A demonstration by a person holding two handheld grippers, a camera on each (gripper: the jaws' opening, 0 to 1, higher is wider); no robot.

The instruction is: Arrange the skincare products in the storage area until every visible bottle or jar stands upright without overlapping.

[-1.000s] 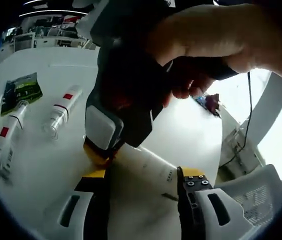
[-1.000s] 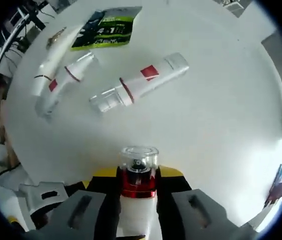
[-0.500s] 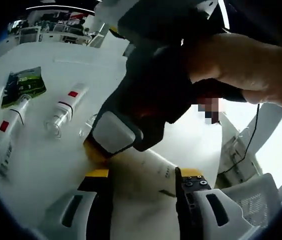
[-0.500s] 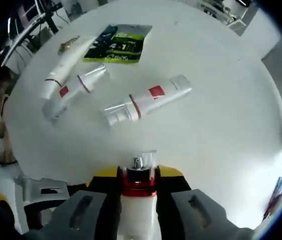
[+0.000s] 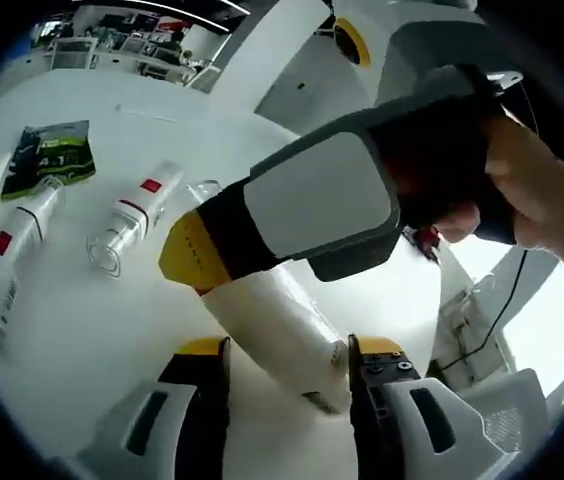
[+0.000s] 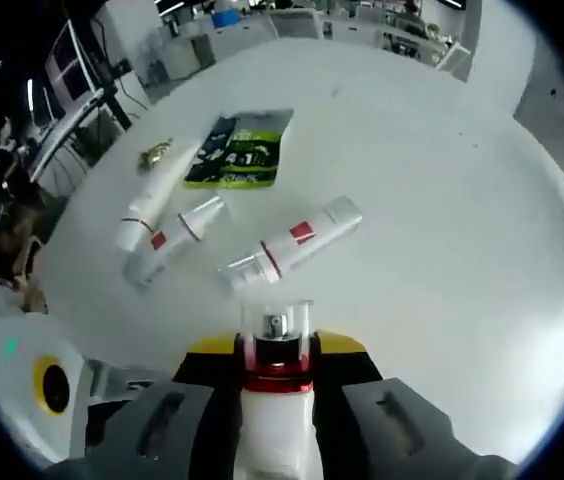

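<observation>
Right tongs were clamped on a white pump bottle, red collar and clear cap poking out forward between the jaws, bottle held above the white round table.

In the left gripper view the same bottle ran tilted from the right tongs' yellow tip down into the gap of the left tongs. Its lower end sat between the left jaws, which were narrow around it; whether they actually pressed on it, I couldn't tell. A hand held the right tongs' grey body.

Lying flat on the table, toward its far side in the right gripper view:
- white bottle with red square label, clear cap end nearer the tongs
- second red-labelled bottle beside it, also on its side
- white tube just beside that one, a small gold-coloured item at its far end
- green and black sachet farther back, flat, close to the tube and bottles but apart from them

None of these was upright. Office desks and monitors were visible beyond the table's far edge.
</observation>
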